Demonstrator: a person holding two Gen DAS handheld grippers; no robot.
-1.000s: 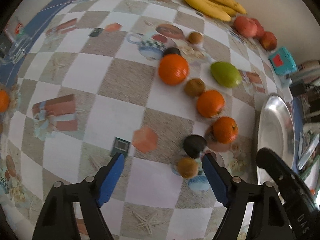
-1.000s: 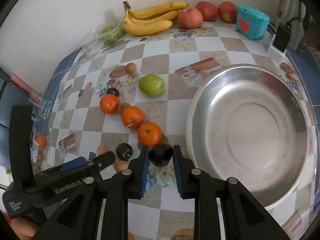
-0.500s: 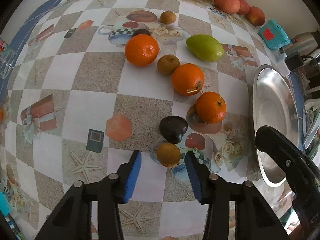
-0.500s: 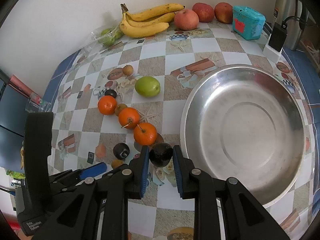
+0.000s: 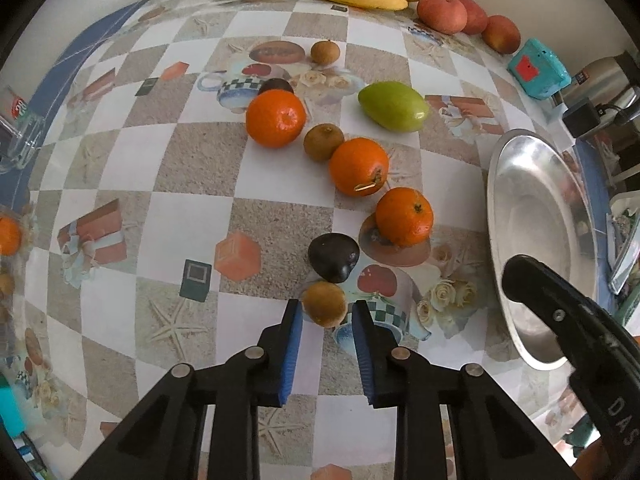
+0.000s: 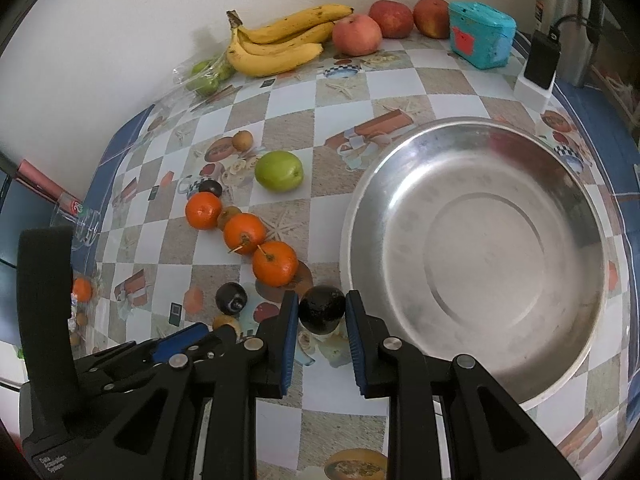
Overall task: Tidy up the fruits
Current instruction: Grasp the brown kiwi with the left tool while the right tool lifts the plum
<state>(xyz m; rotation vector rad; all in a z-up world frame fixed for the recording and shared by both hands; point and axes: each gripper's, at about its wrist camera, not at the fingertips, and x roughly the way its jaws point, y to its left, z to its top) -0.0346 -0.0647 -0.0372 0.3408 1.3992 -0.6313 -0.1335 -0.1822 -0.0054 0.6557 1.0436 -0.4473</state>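
Left wrist view: the left gripper (image 5: 325,314) has just closed its jaws on a brown fruit (image 5: 324,304); the bowl (image 5: 532,216) at 3 o'clock is partly hidden. Right wrist view: the right gripper (image 6: 322,312) clamps a dark fruit (image 6: 322,309) beside the bowl, its underside hidden.

Home kitchen, patterned tablecloth (image 6: 404,92), bananas (image 6: 280,46), kettle (image 6: 568,20)

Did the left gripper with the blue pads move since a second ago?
Yes. The left gripper has come in around the small brown round fruit, and its jaws have just been closing on it, beside the dark round fruit.
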